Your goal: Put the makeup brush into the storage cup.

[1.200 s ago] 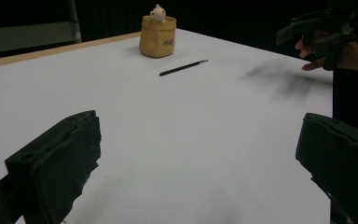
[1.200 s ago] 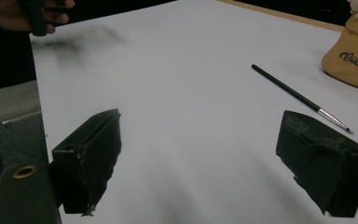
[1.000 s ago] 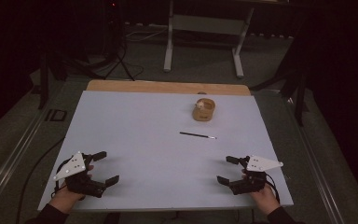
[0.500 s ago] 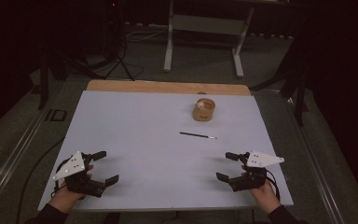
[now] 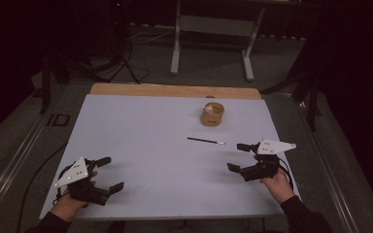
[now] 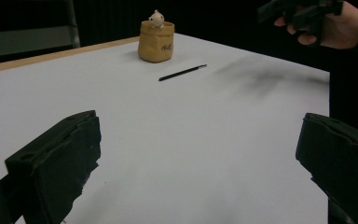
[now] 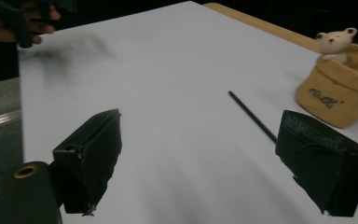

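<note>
The right tool (image 5: 240, 158) hangs wide open and empty above the bench (image 5: 141, 141). Just ahead of its jaws lies a thin black stick (image 5: 206, 141), flat on the surface; beyond it stands a tan pouch (image 5: 212, 114). The left tool (image 5: 105, 172), well apart, is open too.

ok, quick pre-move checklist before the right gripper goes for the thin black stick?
1. Right gripper open, nothing between its jaws: ok.
2. Left gripper open and near the front edge, apart from the work: ok.
3. Thin black stick lying flat on the white table, nothing on it: ok.
4. Path from right gripper to stick free: ok.
5. Tan fabric pouch with the small cream bear standing apart from the stick: ok.
6. Jaw line across the stick: cannot tell.
</note>
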Demonstrator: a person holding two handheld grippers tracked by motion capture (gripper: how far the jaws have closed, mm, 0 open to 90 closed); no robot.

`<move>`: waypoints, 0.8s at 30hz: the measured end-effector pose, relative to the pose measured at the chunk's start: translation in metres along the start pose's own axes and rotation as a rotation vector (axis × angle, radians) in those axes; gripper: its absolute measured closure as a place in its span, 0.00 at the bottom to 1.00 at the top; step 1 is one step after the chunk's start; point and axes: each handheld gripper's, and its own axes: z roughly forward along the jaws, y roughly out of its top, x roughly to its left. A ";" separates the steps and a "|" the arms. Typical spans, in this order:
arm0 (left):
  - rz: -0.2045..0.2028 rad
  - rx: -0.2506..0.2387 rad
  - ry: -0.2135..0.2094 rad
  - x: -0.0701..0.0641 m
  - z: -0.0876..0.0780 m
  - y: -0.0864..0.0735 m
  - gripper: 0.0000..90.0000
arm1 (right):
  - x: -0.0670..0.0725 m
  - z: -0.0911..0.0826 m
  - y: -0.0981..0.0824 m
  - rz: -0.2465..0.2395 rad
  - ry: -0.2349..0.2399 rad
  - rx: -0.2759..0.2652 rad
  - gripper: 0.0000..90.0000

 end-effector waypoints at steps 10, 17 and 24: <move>-0.001 -0.002 -0.002 0.000 0.000 0.001 0.00 | -0.014 0.017 -0.001 -0.015 -0.015 0.098 0.17; 0.004 -0.001 -0.005 -0.001 0.001 0.001 0.00 | -0.024 0.033 0.003 -0.043 0.002 0.166 0.17; 0.004 -0.002 -0.009 -0.001 0.000 0.001 0.00 | -0.037 0.046 0.007 -0.050 0.011 0.226 0.16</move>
